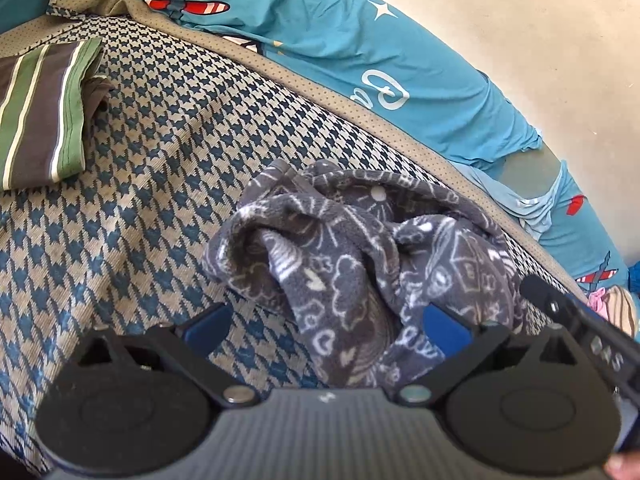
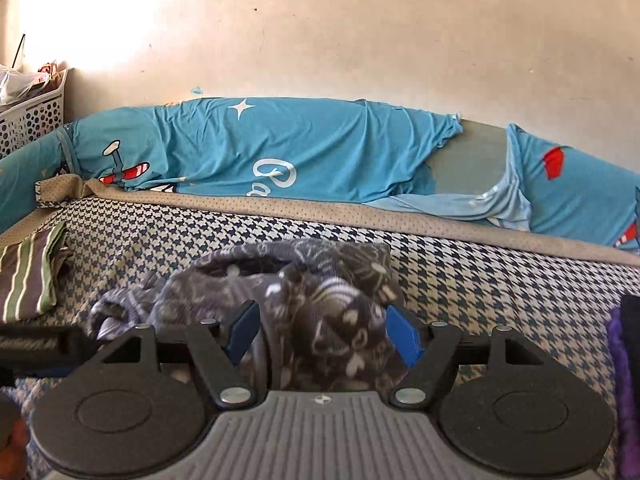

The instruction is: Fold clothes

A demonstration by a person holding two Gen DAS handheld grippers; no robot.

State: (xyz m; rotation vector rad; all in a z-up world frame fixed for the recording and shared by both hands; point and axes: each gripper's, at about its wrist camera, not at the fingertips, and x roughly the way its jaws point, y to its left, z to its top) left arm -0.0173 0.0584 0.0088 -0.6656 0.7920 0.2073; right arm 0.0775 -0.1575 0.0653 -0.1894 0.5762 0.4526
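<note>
A crumpled grey fleece garment [image 1: 360, 264] with white doodle print lies bunched on a houndstooth bed cover [image 1: 160, 140]. The left gripper [image 1: 326, 326] stands wide open, the fleece between its blue pads but unclamped. The right gripper [image 2: 322, 332] is likewise open over the fleece, gripping nothing. A folded striped cloth [image 2: 28, 276] lies near the bed's edge. A white perforated basket [image 2: 32, 116] holds bagged items, contents unclear.
</note>
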